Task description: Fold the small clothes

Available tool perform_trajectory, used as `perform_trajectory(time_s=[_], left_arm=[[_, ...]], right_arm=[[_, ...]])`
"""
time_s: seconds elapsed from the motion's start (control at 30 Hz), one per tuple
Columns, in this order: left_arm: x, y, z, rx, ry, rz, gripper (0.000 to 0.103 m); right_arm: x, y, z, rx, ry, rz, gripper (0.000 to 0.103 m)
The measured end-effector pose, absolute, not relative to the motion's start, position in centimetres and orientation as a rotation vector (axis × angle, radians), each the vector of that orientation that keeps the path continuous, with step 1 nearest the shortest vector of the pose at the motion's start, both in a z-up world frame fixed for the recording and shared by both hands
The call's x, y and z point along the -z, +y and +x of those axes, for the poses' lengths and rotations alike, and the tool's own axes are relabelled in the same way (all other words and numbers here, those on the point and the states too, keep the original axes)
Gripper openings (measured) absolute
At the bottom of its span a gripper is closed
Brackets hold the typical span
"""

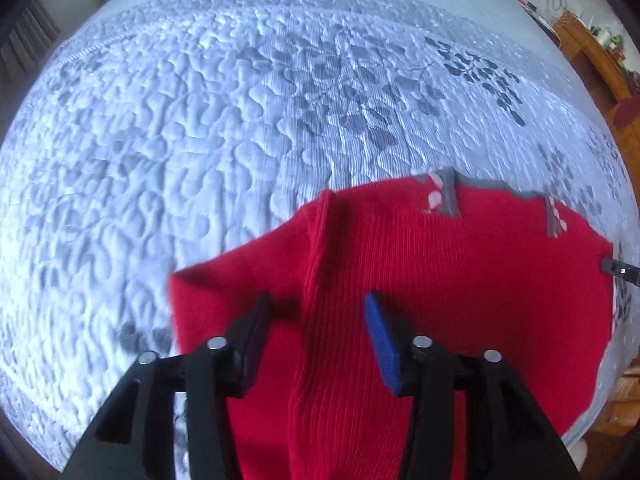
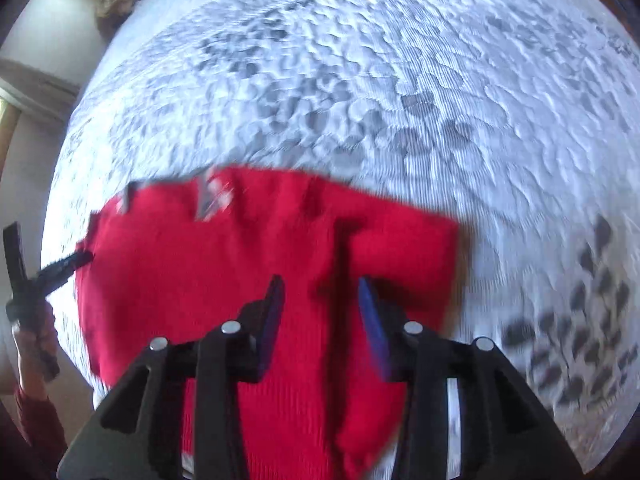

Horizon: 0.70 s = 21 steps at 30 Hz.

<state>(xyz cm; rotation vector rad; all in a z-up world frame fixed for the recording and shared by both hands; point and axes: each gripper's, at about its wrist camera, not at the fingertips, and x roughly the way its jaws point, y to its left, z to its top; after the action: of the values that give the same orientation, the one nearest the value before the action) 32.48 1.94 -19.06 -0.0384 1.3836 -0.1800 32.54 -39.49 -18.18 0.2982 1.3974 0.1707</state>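
A small red knit garment (image 1: 440,264) lies on the white quilted bed, with grey and white trim at its far edge. My left gripper (image 1: 316,312) is open, its jaws apart over a raised fold of red fabric (image 1: 320,280) on the garment's left side. In the right wrist view the same garment (image 2: 200,272) shows, and my right gripper (image 2: 320,292) is open over a ridge of fabric (image 2: 340,320) on the garment's right side. The left gripper's fingertip (image 2: 68,264) shows at the garment's left edge. The right gripper's tip (image 1: 618,270) shows at the far right.
The quilted bedspread (image 1: 200,140) with grey leaf prints covers the whole bed. A wooden shelf (image 1: 600,60) stands beyond the bed's right side. A wall (image 2: 32,60) lies past the bed's left edge. My hand and red sleeve (image 2: 36,360) show at lower left.
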Motion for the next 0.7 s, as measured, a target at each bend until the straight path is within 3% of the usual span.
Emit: perform_trajectory(time_s=[0.07,0.1,0.13,0.27,0.47,0.53,0.6,0.63,0.7], left_arm=[[19.9,1.9,33.4,0.193,1.396,-0.075,0.023],[20.1,1.9,33.8,0.186,1.394,-0.079,0.016],[20.0,1.9,34.0,0.193,1.388,-0.090,0.010],[19.1,2.8,33.9,0.175,1.349,-0.145,0.005],[21.2,2.6,33.7,0.140,1.342,-0.113,0.005],[20.7,1.9,33.6,0.134,1.338,-0.064,0.007],[20.0,1.8,33.5,0.126,1.338,-0.045,0.017],[19.3,1.8,33.1,0.113,1.339,-0.040,0.023],[17.8,2.0,32.1,0.090,1.311,-0.032,0.048]], right_arm=[[18.9,-39.5,33.5,-0.205,1.407,0.326,0.033],[18.7,-39.4,33.6,-0.224,1.408,0.324,0.016],[18.6,-39.3,33.7,-0.238,1.404,0.321,0.004],[16.6,-40.3,33.7,-0.227,1.312,0.318,0.003],[19.9,-41.2,33.8,-0.134,1.363,0.314,0.003],[19.5,-41.2,33.6,-0.126,1.355,0.324,0.004],[18.5,-41.0,33.0,-0.124,1.347,0.309,0.008],[17.9,-41.2,32.5,-0.122,1.340,0.300,0.017],[16.2,-41.1,31.1,-0.117,1.312,0.273,0.026]])
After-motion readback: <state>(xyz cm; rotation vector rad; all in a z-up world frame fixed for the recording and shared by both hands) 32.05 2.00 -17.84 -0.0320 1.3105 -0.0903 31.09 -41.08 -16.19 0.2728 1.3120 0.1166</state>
